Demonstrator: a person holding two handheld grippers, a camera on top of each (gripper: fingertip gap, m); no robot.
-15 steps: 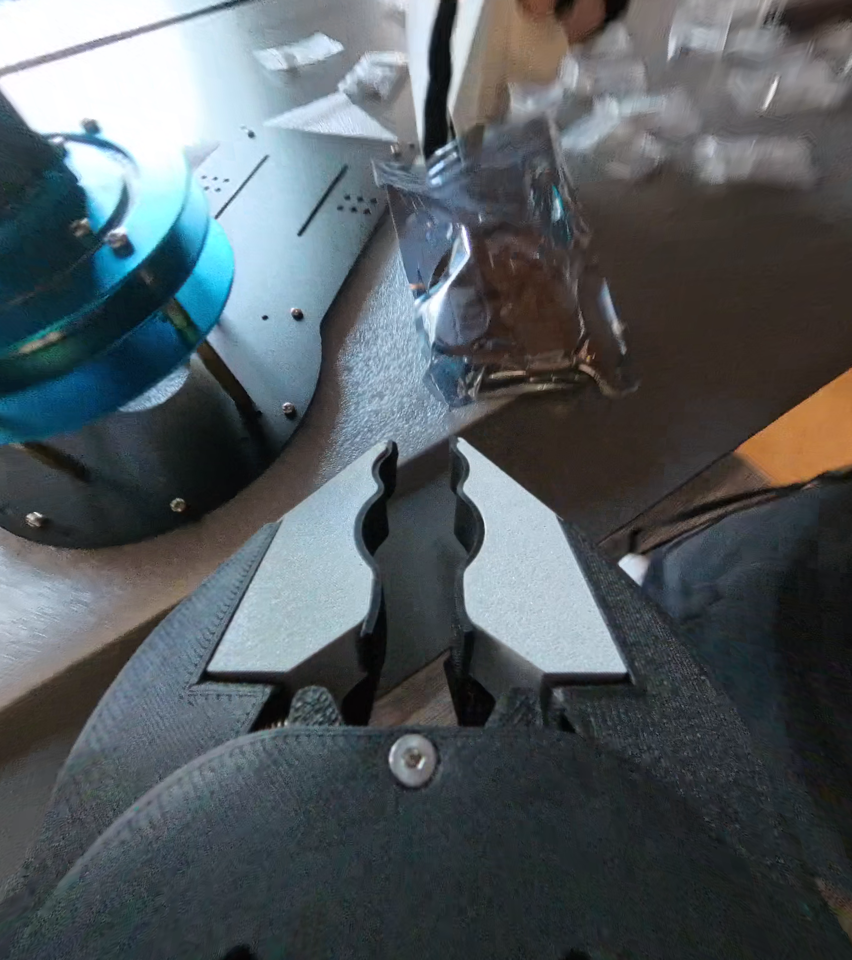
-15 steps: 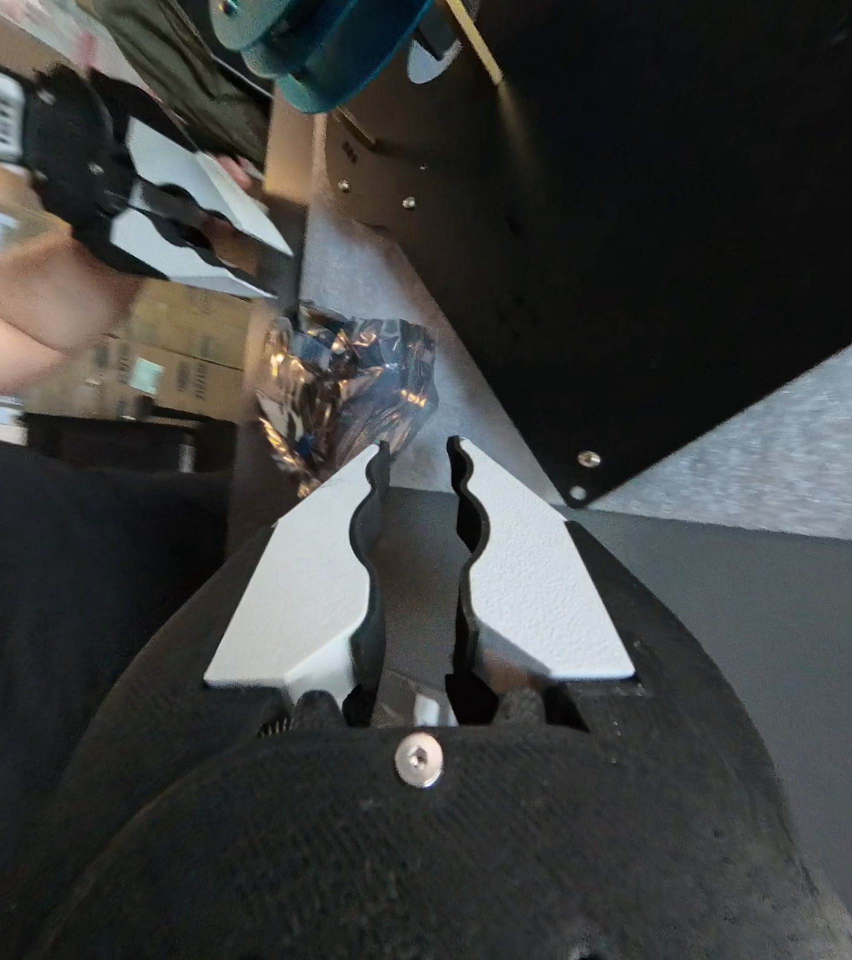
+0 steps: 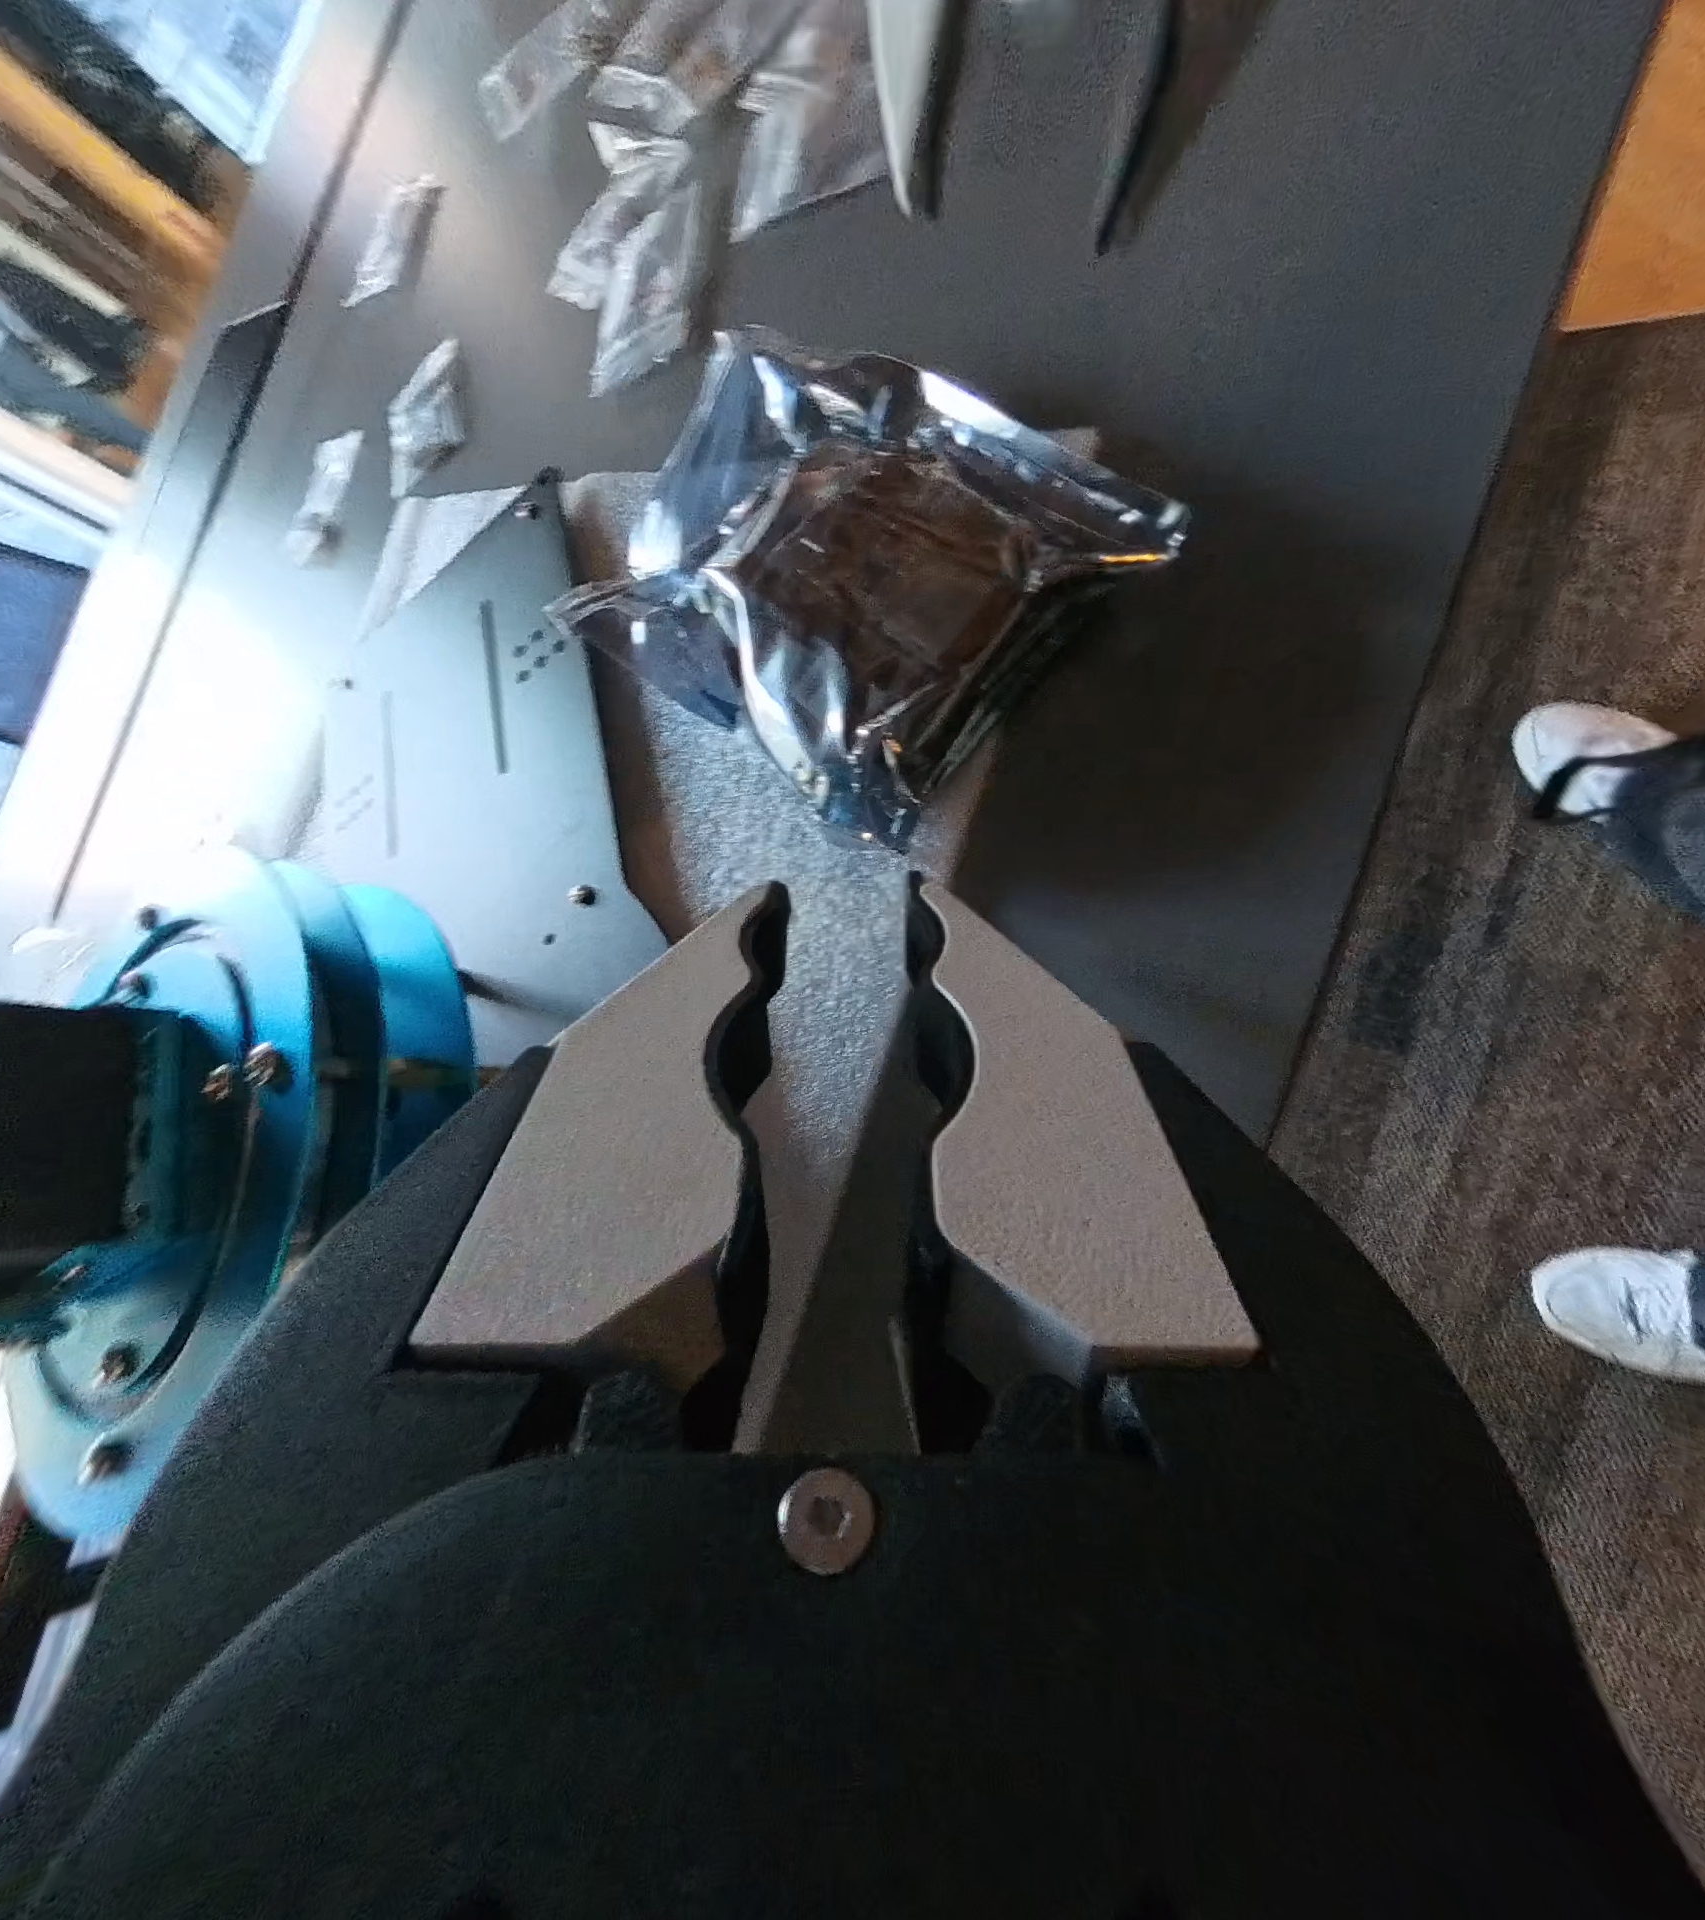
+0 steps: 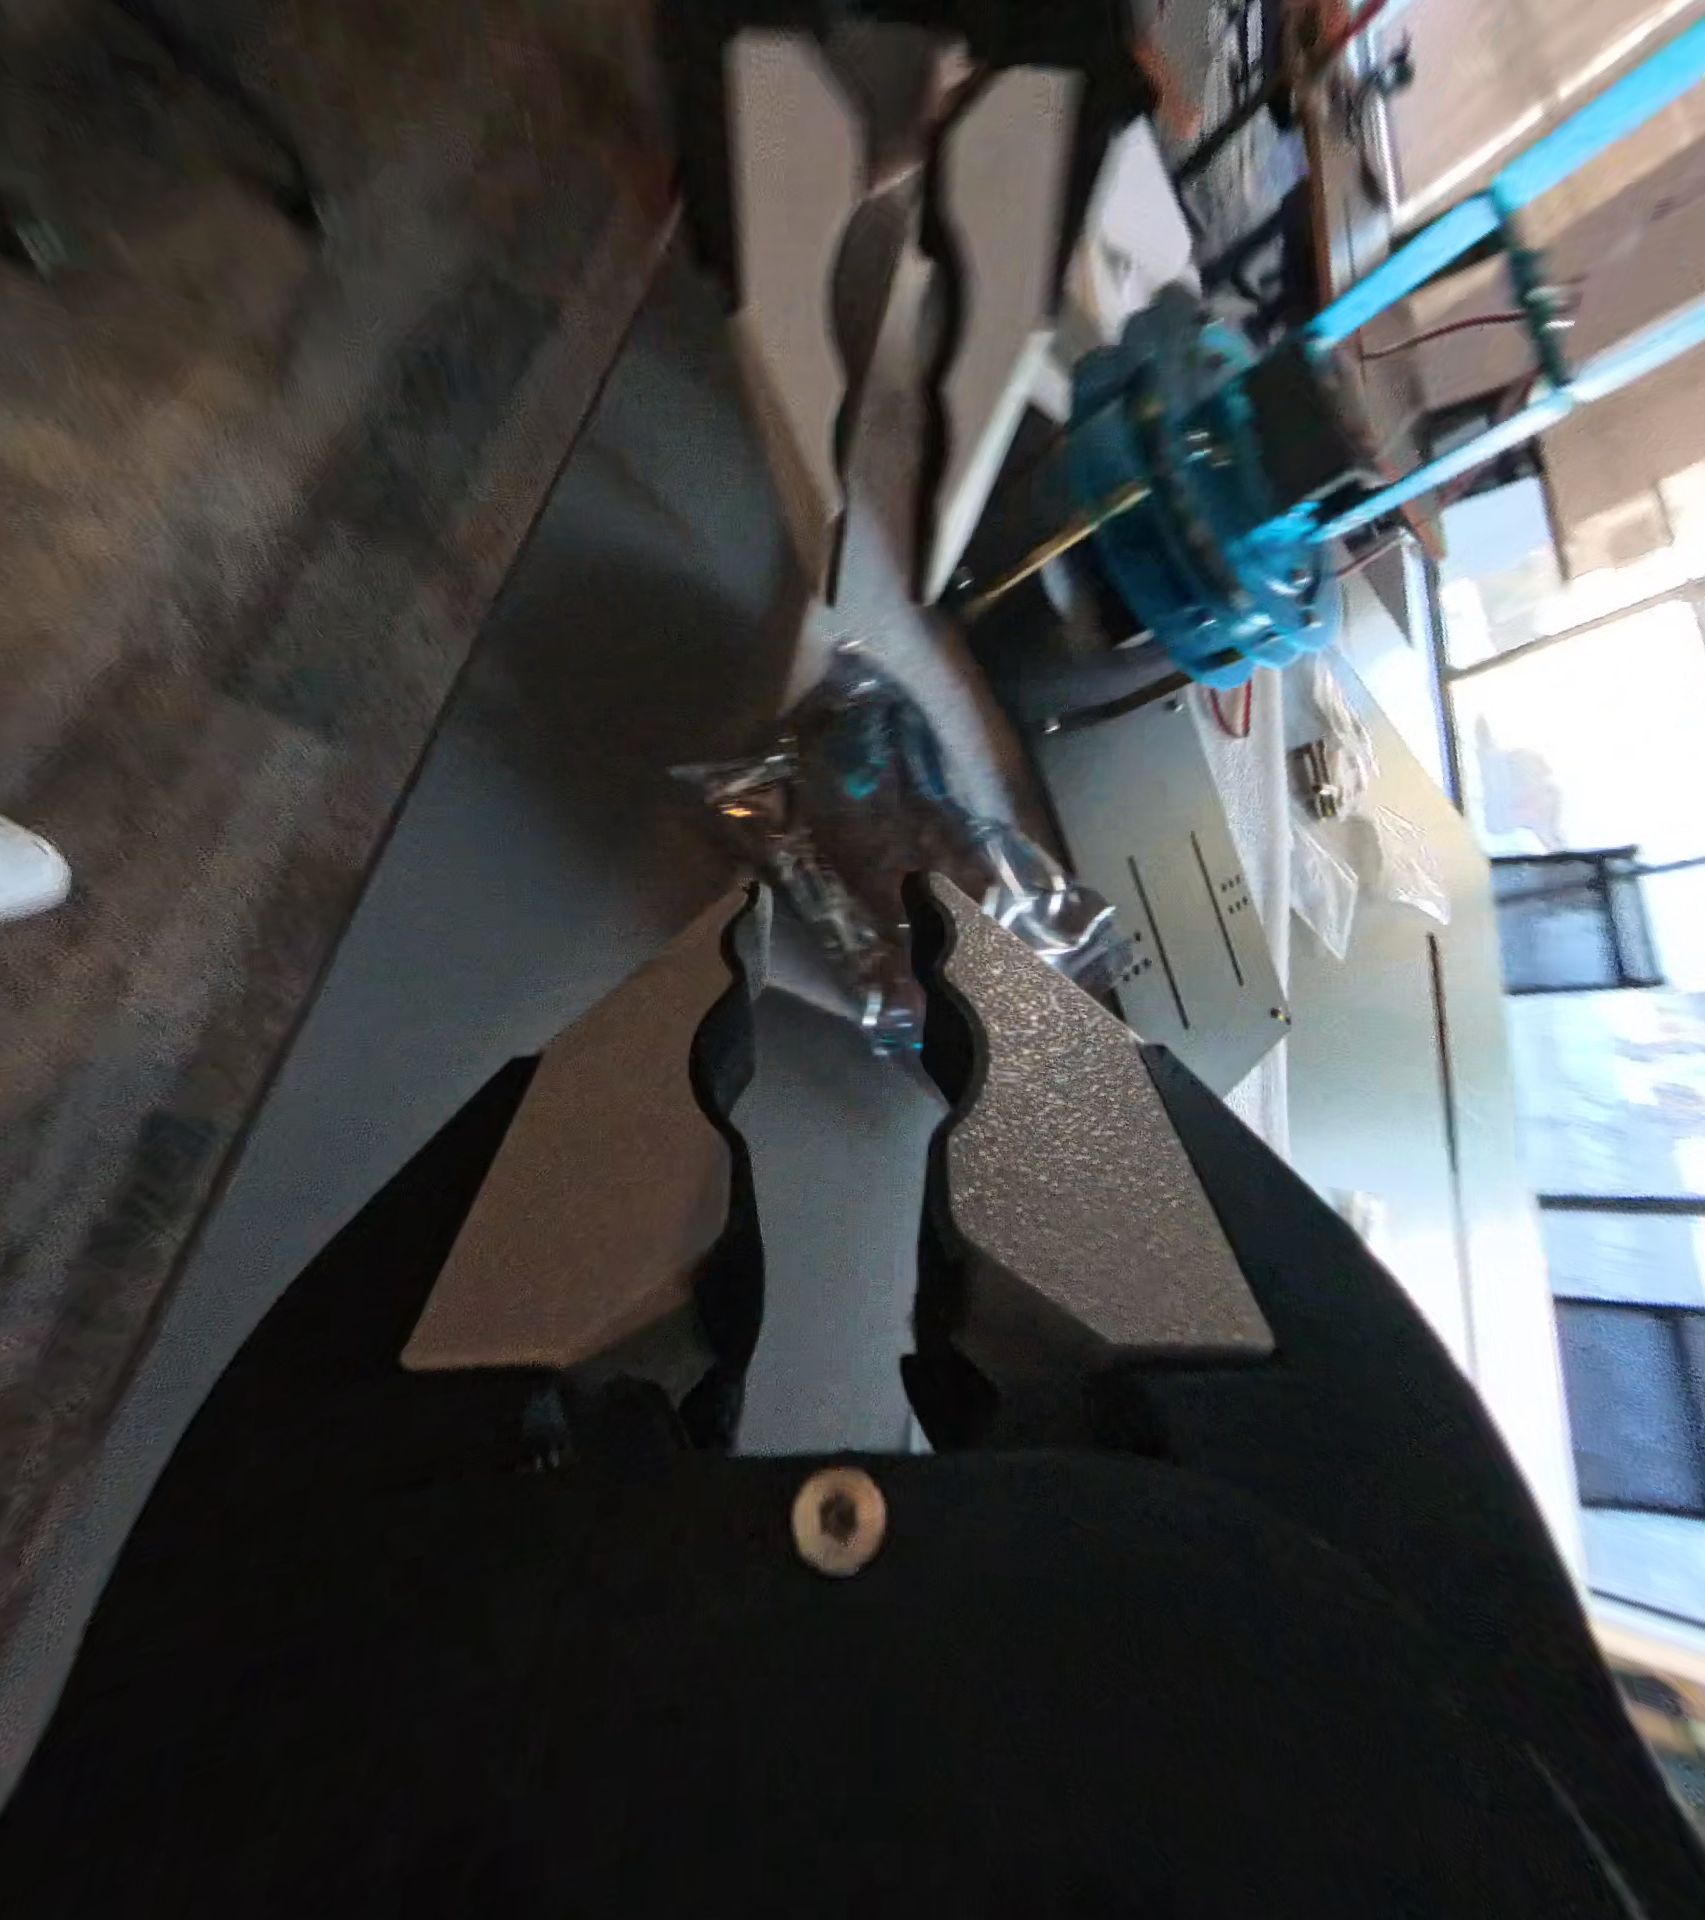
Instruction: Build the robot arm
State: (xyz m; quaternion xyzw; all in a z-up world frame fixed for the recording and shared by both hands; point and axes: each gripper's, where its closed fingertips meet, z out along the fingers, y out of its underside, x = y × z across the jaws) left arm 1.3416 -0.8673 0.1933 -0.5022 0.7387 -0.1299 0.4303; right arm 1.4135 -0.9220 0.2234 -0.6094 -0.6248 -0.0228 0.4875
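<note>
A crinkled silver foil bag point(image 3: 879, 592) with dark contents lies on the dark grey table point(image 3: 1191, 727), partly on a textured grey mat. My left gripper point(image 3: 846, 891) is open and empty, its tips just short of the bag's near corner. The right gripper's fingers point(image 3: 1014, 104) show blurred at the top of the left wrist view, beyond the bag. In the right wrist view my right gripper point(image 4: 832, 891) is open and empty, with the bag point(image 4: 858, 810) right at its tips. The left gripper point(image 4: 889, 260) shows beyond the bag, facing it.
A blue-ringed robot base point(image 3: 204, 1143) stands on a grey metal plate point(image 3: 474, 707) left of the bag; it also shows in the right wrist view point(image 4: 1191, 499). Several small clear bags point(image 3: 619, 208) lie farther off. The table edge, brown carpet and a person's white shoes point(image 3: 1617, 1309) are on the right. The gap from one gripper's tips to the other's is roughly 11 cm.
Both views have rolled and shifted. The left gripper has tilted so the floor and shoes now show. The right gripper has swung round to face the bag opposite the left one. Both stay open.
</note>
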